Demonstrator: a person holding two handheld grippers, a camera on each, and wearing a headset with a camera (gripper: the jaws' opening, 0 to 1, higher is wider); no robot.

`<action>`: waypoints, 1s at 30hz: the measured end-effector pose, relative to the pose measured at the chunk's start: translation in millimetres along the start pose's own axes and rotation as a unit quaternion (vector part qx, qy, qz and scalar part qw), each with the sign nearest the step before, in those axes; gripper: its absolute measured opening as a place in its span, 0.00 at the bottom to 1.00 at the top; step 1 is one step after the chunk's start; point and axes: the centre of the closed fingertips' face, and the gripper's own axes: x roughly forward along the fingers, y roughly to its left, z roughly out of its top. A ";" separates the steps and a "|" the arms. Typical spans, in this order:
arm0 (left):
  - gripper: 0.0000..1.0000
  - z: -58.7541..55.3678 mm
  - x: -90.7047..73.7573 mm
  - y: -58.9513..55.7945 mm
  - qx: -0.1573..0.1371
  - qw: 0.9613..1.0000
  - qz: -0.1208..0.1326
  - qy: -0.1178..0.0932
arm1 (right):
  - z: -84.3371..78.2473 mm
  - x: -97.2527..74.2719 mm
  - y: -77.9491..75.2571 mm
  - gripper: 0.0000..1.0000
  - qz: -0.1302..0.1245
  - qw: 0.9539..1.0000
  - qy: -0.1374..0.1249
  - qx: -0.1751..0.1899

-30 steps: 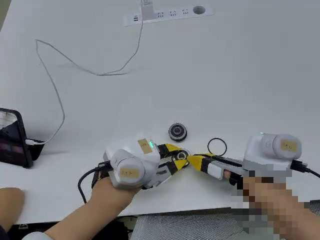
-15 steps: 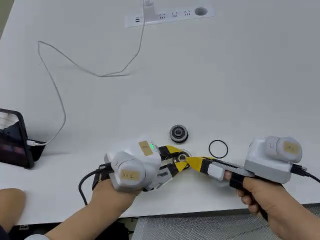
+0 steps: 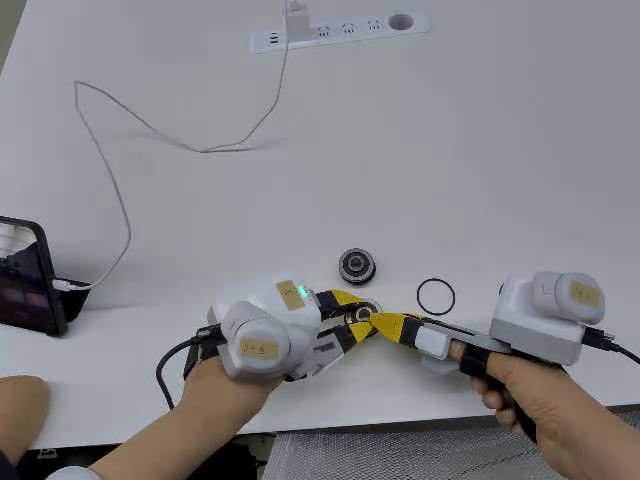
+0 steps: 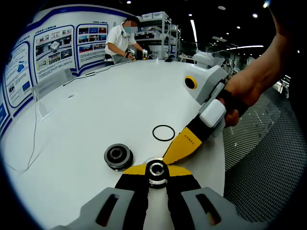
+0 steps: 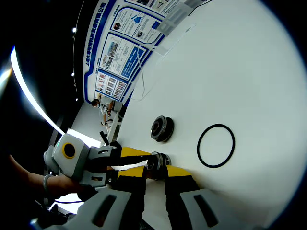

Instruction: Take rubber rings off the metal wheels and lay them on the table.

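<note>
Unmoved: left tool (image 4: 156, 175), right tool (image 5: 154, 173) seemingly pinch wheel (image 3: 362, 313) near table edge (image 3: 420, 405).

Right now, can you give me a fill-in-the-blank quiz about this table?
The left tool and right tool both clamp one wheel with ____ tips.
A second wheel lies untouched on the ____ table.
The loose ring near it is ____.
Missing words: yellow, white, black.
</note>
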 end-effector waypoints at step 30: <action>0.14 0.5 0.1 0.6 -0.006 1.000 0.000 -0.003 | 4.4 -2.9 -4.9 0.05 -0.011 1.000 -0.008 -0.019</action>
